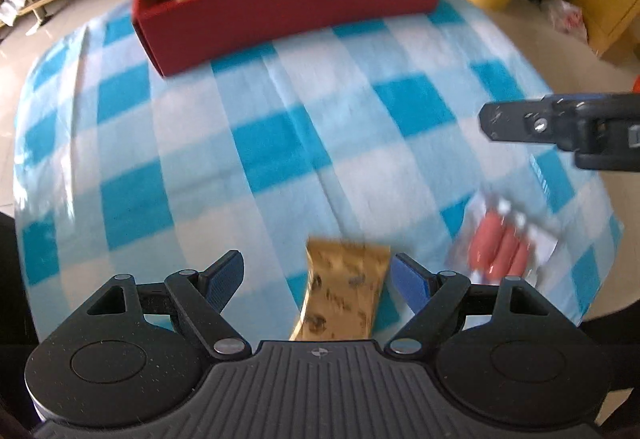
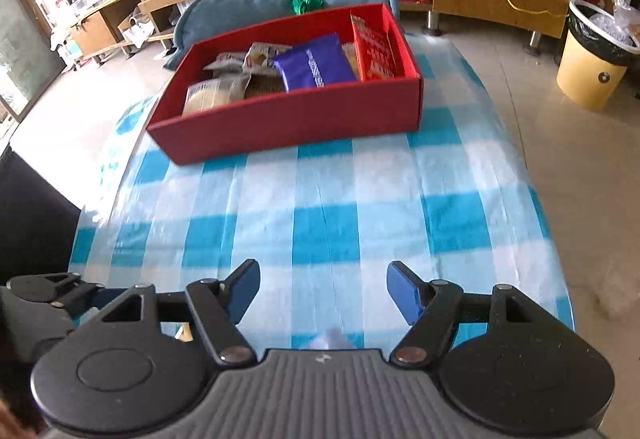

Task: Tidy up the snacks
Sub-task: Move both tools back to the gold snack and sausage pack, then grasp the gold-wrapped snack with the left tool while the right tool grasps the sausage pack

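One red box (image 2: pixel 296 119), one gold snack bar (image 1: pixel 344 291), one sausage pack (image 1: pixel 500 247), one yellow bin (image 2: pixel 592 79).

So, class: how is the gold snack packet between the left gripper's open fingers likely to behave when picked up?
The gold snack packet looks like thin wrapper film, so probably light and slightly crinkly. Its glossy surface may slip unless the left gripper closes squarely across its width. It lies flat on the checked tablecloth, so rolling seems unlikely.

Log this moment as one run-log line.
left gripper: open, around gold snack bar | right gripper: open, empty | sausage pack: on checked cloth | red box: partly filled
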`<state>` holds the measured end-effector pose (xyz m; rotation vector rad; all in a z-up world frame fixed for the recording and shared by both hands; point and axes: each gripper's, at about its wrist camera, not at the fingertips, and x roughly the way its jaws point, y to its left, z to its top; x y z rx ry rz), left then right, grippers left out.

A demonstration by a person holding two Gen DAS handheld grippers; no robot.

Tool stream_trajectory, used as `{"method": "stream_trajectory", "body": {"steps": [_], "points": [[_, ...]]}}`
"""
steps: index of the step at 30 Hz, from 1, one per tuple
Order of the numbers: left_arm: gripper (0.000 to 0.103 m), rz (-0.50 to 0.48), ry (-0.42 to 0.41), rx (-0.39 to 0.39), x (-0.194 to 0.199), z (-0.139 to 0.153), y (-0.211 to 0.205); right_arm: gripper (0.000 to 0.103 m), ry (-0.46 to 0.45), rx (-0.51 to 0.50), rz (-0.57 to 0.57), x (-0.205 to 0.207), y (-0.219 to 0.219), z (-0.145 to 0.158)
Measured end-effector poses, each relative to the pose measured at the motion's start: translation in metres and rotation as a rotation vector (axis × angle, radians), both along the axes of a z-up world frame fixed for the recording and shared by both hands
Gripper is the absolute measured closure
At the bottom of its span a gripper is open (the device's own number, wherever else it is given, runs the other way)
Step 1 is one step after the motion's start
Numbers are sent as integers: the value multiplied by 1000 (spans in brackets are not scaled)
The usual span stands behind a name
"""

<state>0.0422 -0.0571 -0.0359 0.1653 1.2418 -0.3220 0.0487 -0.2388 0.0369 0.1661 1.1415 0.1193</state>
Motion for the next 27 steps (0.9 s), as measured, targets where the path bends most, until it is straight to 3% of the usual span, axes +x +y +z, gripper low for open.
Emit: {"method": "stream_trajectory", "body": {"steps": [5, 8, 13, 17, 27], "points": [[23, 11, 30, 33, -7, -14, -6, 35, 29, -8, 7, -11, -5, -5], [25, 13, 4, 61, -10, -15, -9, 35, 45, -5, -10, -19, -11, -8], [53, 19, 2, 48, -12, -7, -9, 35, 101, 9, -52, -38, -22, -15], [54, 35, 2, 25, -11, -2, -4, 35, 157, 13, -60, -53, -21, -25], [54, 26, -11, -22, -15, 6, 1, 35, 159, -121, 241, -40, 21, -45]]}}
